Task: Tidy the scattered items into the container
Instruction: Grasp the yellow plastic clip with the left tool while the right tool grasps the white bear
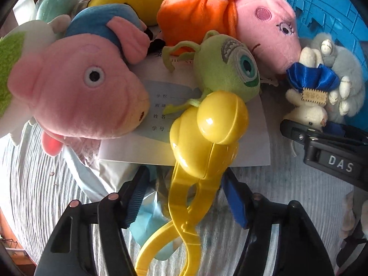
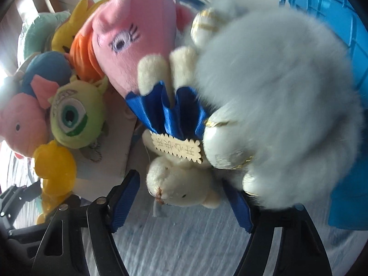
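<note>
Leftward, the left gripper [image 1: 184, 197] straddles the stiff, slick yellow tongs [image 1: 202, 142] on the bed, fingers not yet touching; best grasped at the handles. Rightward, the right gripper [image 2: 181, 197], half-open, brackets the soft, light bear [image 2: 181, 184] beside the blue crate [image 2: 322, 11].

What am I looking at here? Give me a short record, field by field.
setting: soft toys heaped on a striped cloth
container: blue crate, at the right
left gripper: open, astride a yellow plastic clamp toy
right gripper: open, astride a small cream bear in a blue skirt
also there: two pink pig plushes, green one-eyed plush, grey fluffy toy
</note>
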{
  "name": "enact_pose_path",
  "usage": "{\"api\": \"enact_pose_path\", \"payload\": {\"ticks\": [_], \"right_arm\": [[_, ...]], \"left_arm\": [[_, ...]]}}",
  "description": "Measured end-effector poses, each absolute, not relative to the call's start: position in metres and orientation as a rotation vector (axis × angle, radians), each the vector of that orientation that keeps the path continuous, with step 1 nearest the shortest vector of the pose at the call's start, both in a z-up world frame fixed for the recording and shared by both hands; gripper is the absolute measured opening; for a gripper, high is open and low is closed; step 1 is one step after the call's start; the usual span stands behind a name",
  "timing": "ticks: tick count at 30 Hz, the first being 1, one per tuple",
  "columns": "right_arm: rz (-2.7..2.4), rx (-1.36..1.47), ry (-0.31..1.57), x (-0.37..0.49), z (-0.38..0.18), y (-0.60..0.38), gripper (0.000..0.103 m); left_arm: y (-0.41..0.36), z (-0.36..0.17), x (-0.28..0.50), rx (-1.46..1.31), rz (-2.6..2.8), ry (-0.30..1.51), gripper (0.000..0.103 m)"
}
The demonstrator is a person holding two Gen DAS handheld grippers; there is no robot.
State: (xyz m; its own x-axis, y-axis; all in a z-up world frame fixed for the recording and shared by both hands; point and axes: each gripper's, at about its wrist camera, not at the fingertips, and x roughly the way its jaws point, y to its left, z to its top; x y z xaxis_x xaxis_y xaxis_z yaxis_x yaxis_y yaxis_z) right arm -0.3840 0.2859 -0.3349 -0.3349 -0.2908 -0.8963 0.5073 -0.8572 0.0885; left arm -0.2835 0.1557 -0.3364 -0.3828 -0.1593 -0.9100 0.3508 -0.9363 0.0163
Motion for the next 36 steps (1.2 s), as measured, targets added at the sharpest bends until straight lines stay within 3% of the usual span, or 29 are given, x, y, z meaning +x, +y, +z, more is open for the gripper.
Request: {"api": "enact_pose_path", "payload": {"ticks": [2, 4, 6, 21, 36], "right_arm": [[-2.231, 1.401, 0.344, -0.382, -0.336, 0.28, 0.071], [-2.257, 1.391, 0.398, -0.379, -0.337, 0.278, 0.051], [-2.245, 1.397, 0.367, -0.379, -0.335, 0.282, 0.047], [-2.205, 1.332, 0.214, -0.324, -0.289, 0.318, 0.045], [-2.275, 1.187, 0.224, -0.271, -0.196, 0.324, 0.045]], "left_arm": [[0.159, -0.337, -0.284, 1.521, -2.367, 0.223, 0.06], [0.157, -0.336, -0.283, 1.513, -2.358, 0.227, 0.046], [0.154, -0.333, -0.281, 1.507, -2.351, 0.235, 0.035], [0.167, -0.28, -0.228, 1.399, -2.444, 0.265, 0.035], [0.177, -0.192, -0.182, 1.264, -2.561, 0.187, 0.035]]}}
